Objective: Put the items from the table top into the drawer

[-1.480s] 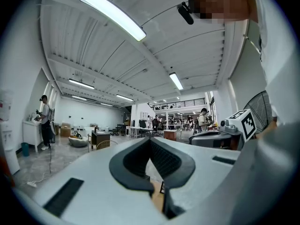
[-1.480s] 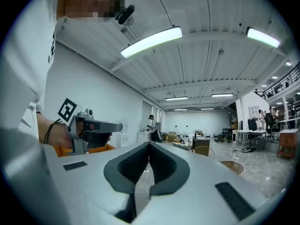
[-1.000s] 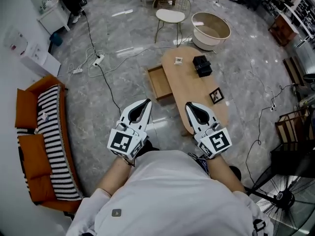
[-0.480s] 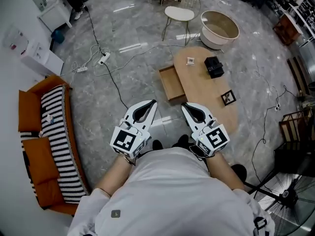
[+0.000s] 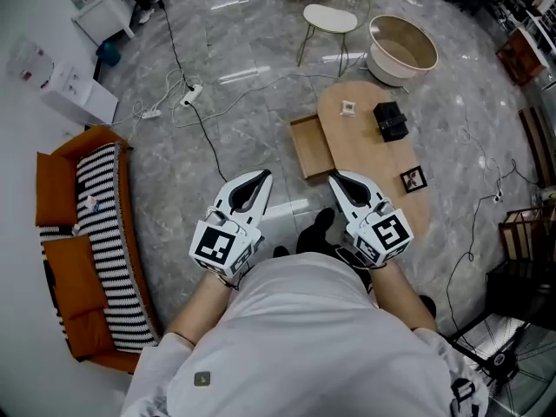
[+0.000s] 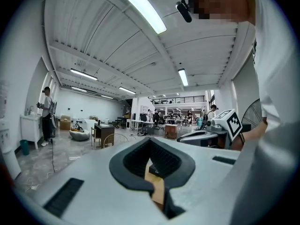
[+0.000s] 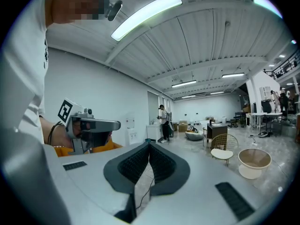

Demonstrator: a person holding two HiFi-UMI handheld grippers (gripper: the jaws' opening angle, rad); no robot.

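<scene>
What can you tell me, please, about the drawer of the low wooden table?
The drawer is a shallow, rectangular tray of light brown wood, matching the low oval table it belongs to. It stands pulled out and open from the table's long side, the left one in the head view, above the grey marble-like floor. Its raised rim frames a flat bottom on which nothing shows, though the drawer is small in this view.
</scene>
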